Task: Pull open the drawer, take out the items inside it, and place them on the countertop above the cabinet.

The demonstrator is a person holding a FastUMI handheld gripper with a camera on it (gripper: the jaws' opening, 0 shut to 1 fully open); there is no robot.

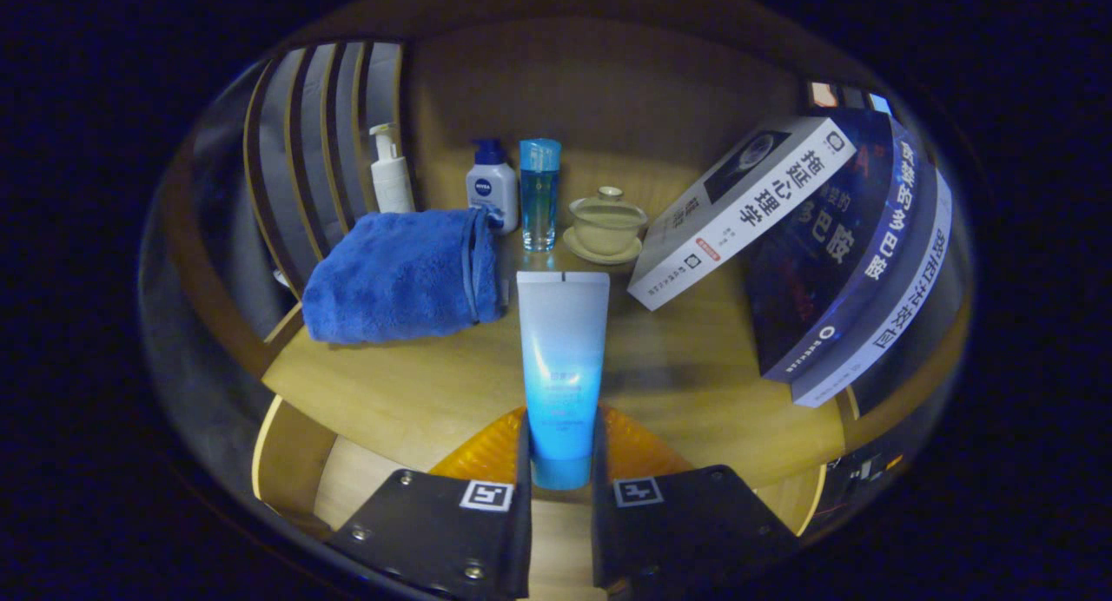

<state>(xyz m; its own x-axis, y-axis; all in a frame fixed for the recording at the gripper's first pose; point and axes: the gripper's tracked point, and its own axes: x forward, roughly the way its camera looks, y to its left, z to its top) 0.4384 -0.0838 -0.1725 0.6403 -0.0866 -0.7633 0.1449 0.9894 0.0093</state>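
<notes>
Since the tube [563,366] must land on the counter [417,384], the claw [561,462] clamps its cap end — crimped end pointing toward the glass bottle [539,193] — between towel [400,275] and books [808,245].

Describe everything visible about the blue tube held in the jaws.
The tube is soft-looking plastic, frosted pale at its flat crimped end and bright blue toward its cap end. The gripper is shut on it, both jaws pressing its lower sides. It points straight ahead over the wooden countertop, its crimped end toward the clear blue bottle.
</notes>
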